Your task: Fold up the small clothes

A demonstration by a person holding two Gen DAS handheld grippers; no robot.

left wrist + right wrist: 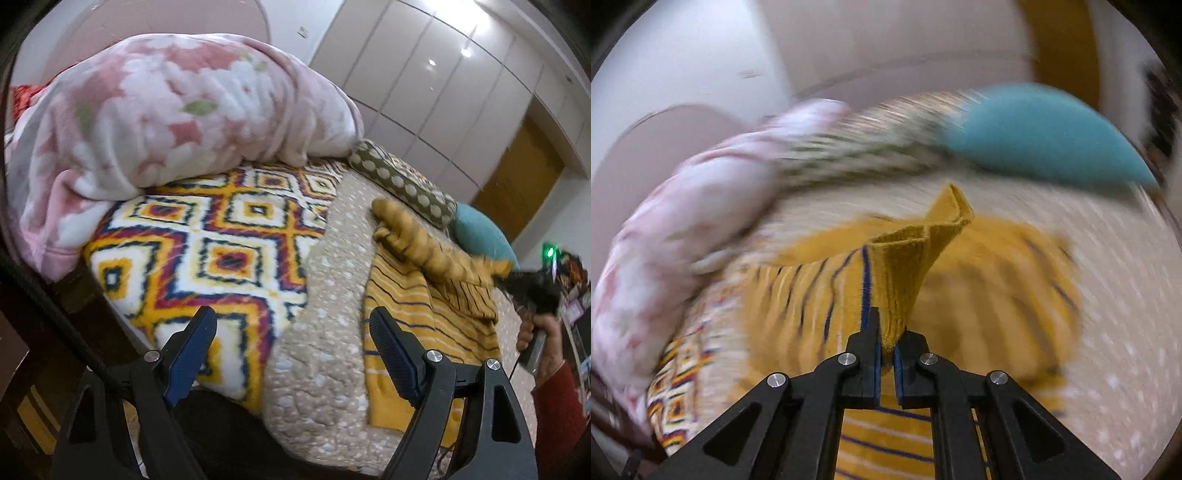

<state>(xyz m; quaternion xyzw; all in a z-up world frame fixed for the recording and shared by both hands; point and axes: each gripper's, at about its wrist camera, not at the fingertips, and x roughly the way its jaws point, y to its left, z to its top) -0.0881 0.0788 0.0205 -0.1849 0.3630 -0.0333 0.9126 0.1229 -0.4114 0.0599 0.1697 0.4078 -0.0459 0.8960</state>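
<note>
Right hand-held gripper [886, 345] pinches yellow sweater [908, 269] cuff edge, lifted w/ bedspread [1115, 295] bare beside.

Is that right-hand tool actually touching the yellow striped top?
Touching. The right wrist view shows the right gripper with its fingers pinched shut on a fold of the yellow striped top.

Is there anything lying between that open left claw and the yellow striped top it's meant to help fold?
Nothing visible. The left gripper hangs open over the speckled bedcover, and the yellow top lies right beside it. The right gripper already pinches a cuff of the top, lifted off the bed.
</note>
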